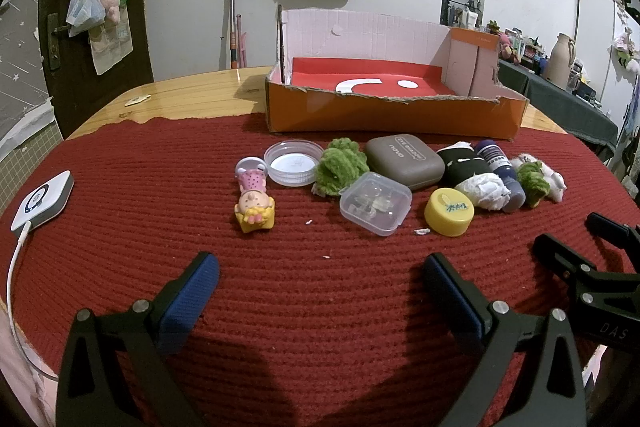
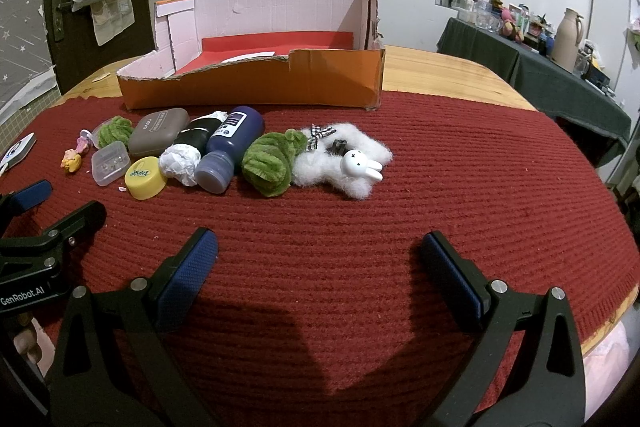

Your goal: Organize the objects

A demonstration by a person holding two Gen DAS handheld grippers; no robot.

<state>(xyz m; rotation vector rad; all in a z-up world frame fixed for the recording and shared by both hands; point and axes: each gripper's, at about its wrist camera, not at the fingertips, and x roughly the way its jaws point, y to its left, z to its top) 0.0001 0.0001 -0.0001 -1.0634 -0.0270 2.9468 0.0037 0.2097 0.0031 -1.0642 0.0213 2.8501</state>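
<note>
A row of small objects lies on the red mat (image 1: pixel 200 187) in front of an open orange cardboard box (image 1: pixel 392 115): a doll figure (image 1: pixel 256 201), a clear round lid (image 1: pixel 294 163), a green fuzzy toy (image 1: pixel 340 167), a grey eye-shadow case (image 1: pixel 404 161), a clear plastic case (image 1: pixel 376 203), a yellow cap (image 1: pixel 449 211), crumpled tissue (image 1: pixel 486 190) and a dark blue bottle (image 2: pixel 230 147). A white fluffy bunny toy (image 2: pixel 348 163) lies at the right end. My left gripper (image 1: pixel 320 279) and right gripper (image 2: pixel 318 255) are open, empty, low over the mat, short of the row.
The box (image 2: pixel 256 87) has a red floor inside and stands at the mat's far edge on a wooden table (image 1: pixel 180 95). A white device with a cable (image 1: pixel 42 201) lies at the mat's left. Bags hang on the back wall. A cluttered side table (image 2: pixel 560 67) stands at the right.
</note>
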